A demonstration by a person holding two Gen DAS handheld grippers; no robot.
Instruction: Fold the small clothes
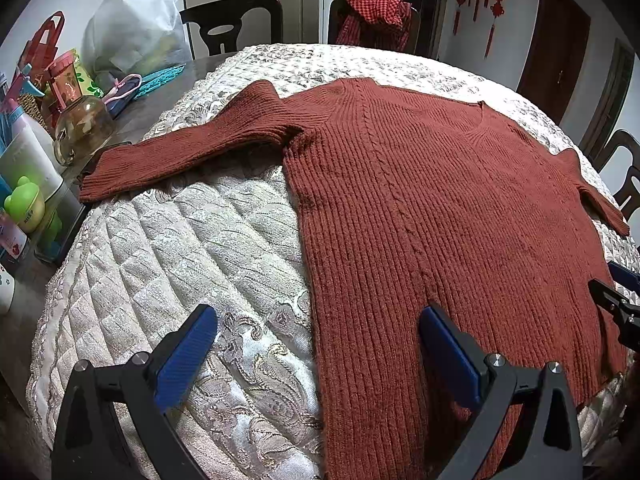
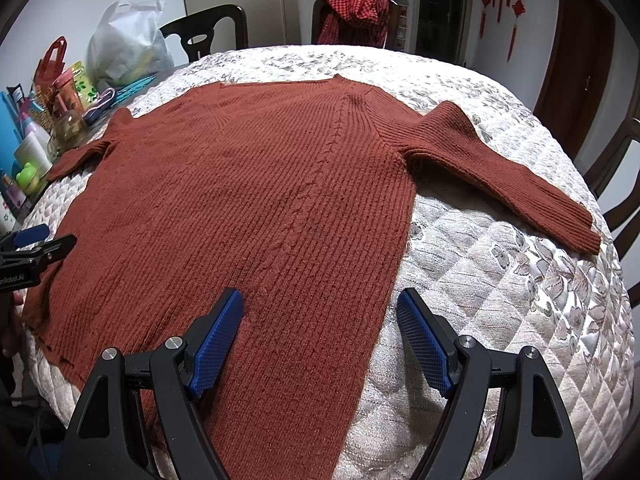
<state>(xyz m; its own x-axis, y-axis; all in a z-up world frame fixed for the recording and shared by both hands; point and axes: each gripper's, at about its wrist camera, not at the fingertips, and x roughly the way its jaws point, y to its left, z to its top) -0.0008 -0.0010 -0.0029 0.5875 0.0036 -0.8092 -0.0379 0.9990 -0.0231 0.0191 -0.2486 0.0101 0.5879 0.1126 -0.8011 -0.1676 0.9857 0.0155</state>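
The rust-red ribbed sweater (image 1: 420,200) lies flat and face up on the quilted cover (image 1: 192,248) of the table, neckline at the far side, hem toward the person, both sleeves angled outward. Nothing is folded yet. The left gripper (image 1: 318,350) hangs over the hem's left edge with its jaws spread wide, holding nothing; the right gripper (image 2: 320,330) does the same over the right edge — also wide apart and empty.

The knit is thick and loose, so I'd expect a shallow pinch to catch only the top layer and drag the front off the back. The left sleeve (image 1: 188,148) reaches toward the clutter at the table's edge — the glass teapot (image 1: 82,128) sits just beside it, and a careless sweep could knock it.
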